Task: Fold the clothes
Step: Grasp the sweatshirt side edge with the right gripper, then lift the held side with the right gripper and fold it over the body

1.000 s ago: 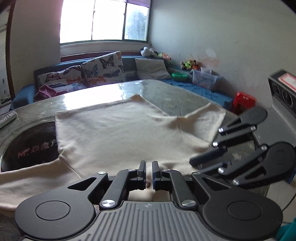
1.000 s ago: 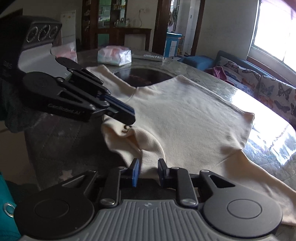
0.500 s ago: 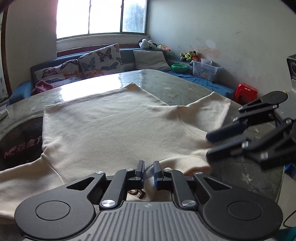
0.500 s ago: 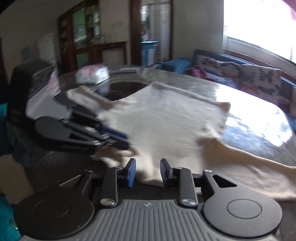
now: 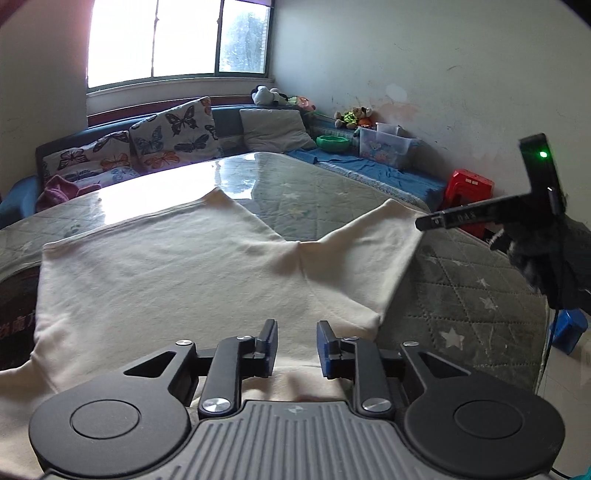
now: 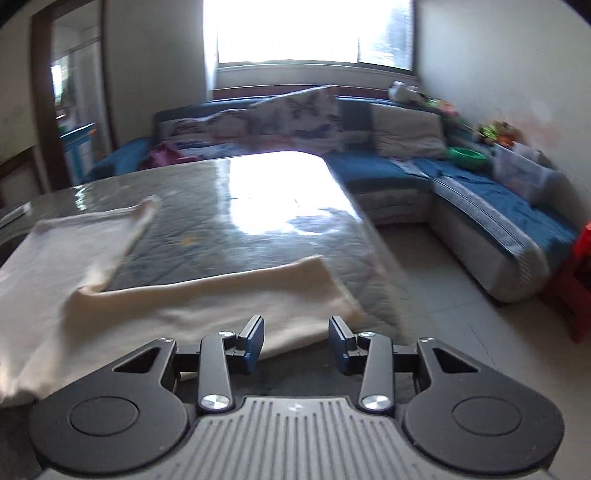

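Across the near half of the table (image 5: 480,295) your cream shirt (image 5: 166,277) lies spread flat, one sleeve (image 6: 229,295) reaching the right edge. Your left gripper (image 5: 295,345) hangs spread over its near hem, holding nothing; your right gripper (image 6: 295,341) is spread too, empty.

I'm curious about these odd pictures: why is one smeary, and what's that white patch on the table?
Right wrist view: motion-blurred throughout. Window overexposed; its glare whitens the table. Left wrist view: sharper, same glare, edges bent by fisheye.
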Available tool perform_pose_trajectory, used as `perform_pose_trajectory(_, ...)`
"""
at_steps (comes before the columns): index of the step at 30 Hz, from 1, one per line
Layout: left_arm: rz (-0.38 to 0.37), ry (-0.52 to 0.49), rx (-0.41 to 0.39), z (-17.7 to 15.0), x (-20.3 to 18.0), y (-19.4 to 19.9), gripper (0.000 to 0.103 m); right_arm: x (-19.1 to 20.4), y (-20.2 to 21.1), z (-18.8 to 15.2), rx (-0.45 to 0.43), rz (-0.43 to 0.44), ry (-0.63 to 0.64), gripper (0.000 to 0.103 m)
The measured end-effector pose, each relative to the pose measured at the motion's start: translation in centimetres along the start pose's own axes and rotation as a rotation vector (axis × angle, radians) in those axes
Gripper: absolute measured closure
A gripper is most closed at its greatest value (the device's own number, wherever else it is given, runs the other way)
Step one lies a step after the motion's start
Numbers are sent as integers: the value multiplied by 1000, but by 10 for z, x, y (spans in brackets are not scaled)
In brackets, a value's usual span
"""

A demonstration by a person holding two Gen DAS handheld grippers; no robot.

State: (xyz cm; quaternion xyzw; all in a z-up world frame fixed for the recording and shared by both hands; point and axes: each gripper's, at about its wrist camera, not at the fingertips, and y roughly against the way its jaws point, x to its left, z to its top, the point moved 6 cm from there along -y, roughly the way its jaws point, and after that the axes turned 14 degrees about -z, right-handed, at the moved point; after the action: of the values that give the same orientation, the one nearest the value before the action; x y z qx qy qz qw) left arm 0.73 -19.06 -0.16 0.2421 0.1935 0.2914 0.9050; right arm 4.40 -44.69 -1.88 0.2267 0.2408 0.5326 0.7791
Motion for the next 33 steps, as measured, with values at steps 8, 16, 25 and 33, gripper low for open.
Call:
perform_pose_trajectory(8, -8, -3, 28, -1, -8, -14, 77, -23, -24, -6, 37, -22, -113, 64)
perform_pose_trajectory(16, 0, -4, 28, 5, -11, -18, 71, -28, -26, -4, 10, -1, -144, 94)
perform_pose_trajectory(25, -6, -26, 39, 8, -16, -32, 71, -47, 7, 16, -104, 0, -162, 98)
perform_pose_trajectory(33, 2, -43, 33, 10, -20, -33, 67, -49, -12, -2, -5, 23, -215, 92)
